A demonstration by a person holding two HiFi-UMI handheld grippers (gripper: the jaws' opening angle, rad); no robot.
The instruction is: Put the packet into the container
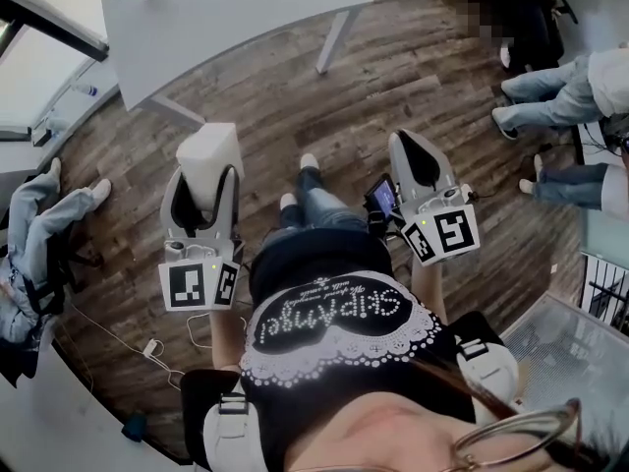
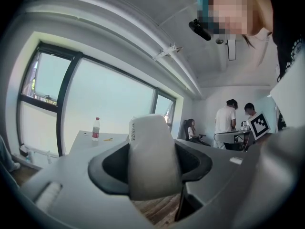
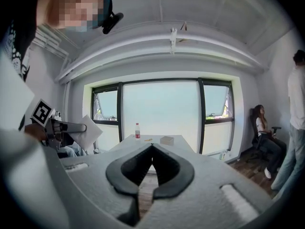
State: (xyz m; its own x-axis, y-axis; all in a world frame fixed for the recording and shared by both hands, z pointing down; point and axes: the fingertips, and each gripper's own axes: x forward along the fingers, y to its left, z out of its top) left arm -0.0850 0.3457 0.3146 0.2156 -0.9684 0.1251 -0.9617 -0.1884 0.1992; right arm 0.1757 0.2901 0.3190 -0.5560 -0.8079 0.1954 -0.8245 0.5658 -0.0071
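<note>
Jaws of left gripper tight on packet, of right gripper together; wood floor, white table beyond.

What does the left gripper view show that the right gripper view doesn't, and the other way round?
Only left: the left gripper seen close, clamped on the white packet. Only right: the right gripper, jaws together, nothing between; a small box on the table. Both: the bottle on that table and a seated person by the window.

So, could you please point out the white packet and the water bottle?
white packet (image 2: 153, 156): left gripper view, middle of its front face.
water bottle (image 3: 137, 132): right gripper view, middle of its body.
</note>
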